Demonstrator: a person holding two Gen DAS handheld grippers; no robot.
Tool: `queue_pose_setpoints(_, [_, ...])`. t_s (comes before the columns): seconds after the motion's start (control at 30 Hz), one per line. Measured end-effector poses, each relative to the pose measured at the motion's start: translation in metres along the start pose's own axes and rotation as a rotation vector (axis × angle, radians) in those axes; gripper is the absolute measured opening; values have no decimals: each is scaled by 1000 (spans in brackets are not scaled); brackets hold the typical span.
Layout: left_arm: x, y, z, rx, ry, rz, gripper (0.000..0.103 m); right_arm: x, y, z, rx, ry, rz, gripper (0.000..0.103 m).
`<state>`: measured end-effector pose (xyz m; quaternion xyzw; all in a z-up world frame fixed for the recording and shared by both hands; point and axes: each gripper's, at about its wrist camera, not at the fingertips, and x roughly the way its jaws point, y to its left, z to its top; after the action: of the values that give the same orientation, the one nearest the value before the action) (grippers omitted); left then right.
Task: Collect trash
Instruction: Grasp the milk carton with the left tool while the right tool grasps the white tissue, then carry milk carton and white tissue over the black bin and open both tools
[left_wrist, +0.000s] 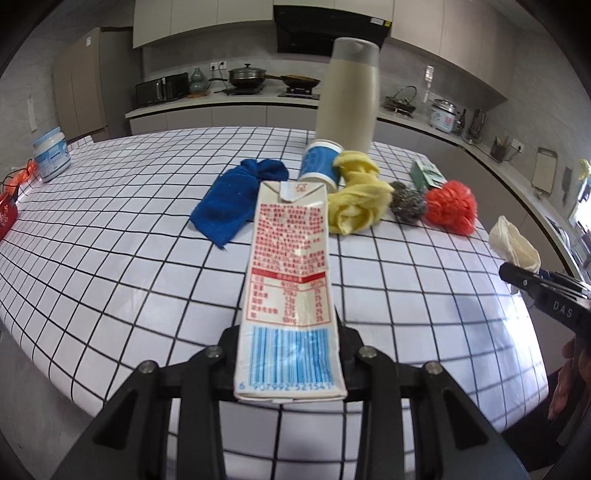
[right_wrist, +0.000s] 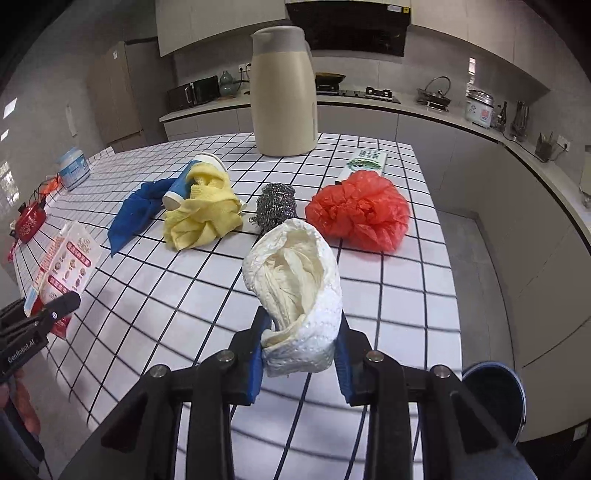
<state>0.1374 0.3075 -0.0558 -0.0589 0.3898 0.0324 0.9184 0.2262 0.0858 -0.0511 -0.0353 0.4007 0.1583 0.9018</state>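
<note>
Left gripper (left_wrist: 288, 354) is clamped on the milk carton (left_wrist: 288, 280), holding it above the checked tablecloth (left_wrist: 110, 258) with the barcode end between the fingers. Right gripper (right_wrist: 300, 350) has its blue-padded fingers squeezed on a crumpled white paper wad (right_wrist: 295, 288), also lifted off the cloth.

Containers now: the tall beige thermos jug (right_wrist: 283, 92) stands upright at the far side of the table, lid on, contents hidden. In front of the jug and to its left lies a blue-and-white paper cup (right_wrist: 186, 181) on its side, touching the yellow cloth (right_wrist: 201, 218); what's inside, I cannot tell. A white tub (right_wrist: 74, 171) sits far left of the jug, lid on. Down on the floor to the right, a dark round bin (right_wrist: 495, 398), its inside not visible.

On the cloth in front of the jug: blue cloth (right_wrist: 136, 214), steel scourer (right_wrist: 277, 203), red plastic bag (right_wrist: 360, 210), and a green-and-white box (right_wrist: 365, 158) right of the jug. Behind the jug runs a kitchen counter (right_wrist: 369, 101) with a hob and rice cooker (right_wrist: 478, 107).
</note>
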Motion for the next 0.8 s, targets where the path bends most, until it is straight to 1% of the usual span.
queue_pose_setpoints(0.23, [-19,-26,-12,48,-7,-53,36,-37,-6,-28,42,-17,-25,34])
queue_pose_setpoints(0.43, [-25,-58,-16,96,-15,-100,36,-61,-24,-42,76,-30,-58,34])
queue_pose_setpoints(0.57, [-27,-88,-17,126,-19,-133,36,-76,-41,-51,94,-41,-79,34])
queue_pose_setpoints(0.8, [-32,-143,-24,158,-21,-173,36,-102,-91,-70,128,-50,-112,34])
